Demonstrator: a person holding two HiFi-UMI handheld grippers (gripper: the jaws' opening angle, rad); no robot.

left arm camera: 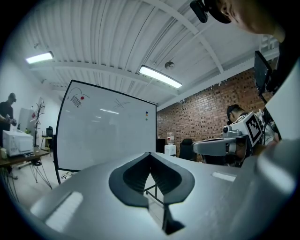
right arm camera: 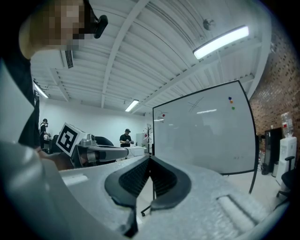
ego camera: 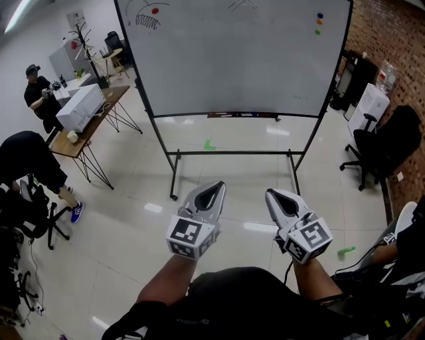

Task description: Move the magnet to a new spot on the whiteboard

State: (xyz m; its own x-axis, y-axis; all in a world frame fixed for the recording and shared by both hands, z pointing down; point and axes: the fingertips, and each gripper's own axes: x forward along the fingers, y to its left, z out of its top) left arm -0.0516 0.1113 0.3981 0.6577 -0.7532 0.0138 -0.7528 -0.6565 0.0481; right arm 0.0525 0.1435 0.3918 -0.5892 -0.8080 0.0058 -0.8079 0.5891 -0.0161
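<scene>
A tall whiteboard (ego camera: 239, 60) on a black rolling stand faces me across the floor. A red magnet (ego camera: 155, 10) sits near its top left corner beside some scribbles. Three small magnets (ego camera: 319, 23), blue, orange and green, sit in a column near the top right. My left gripper (ego camera: 219, 184) and right gripper (ego camera: 271, 193) are held side by side, well short of the board, both shut with nothing between the jaws. The left gripper view shows the board (left arm camera: 108, 131) and red magnet (left arm camera: 82, 98) beyond the shut tips (left arm camera: 150, 153). The right gripper view shows the board (right arm camera: 201, 131) past its tips (right arm camera: 150, 157).
A wooden table (ego camera: 83, 136) with a white box stands at the left, with people near it. A black office chair (ego camera: 382, 146) and a white cabinet (ego camera: 368, 106) stand by the brick wall at the right. Green marks (ego camera: 209, 145) are on the glossy floor.
</scene>
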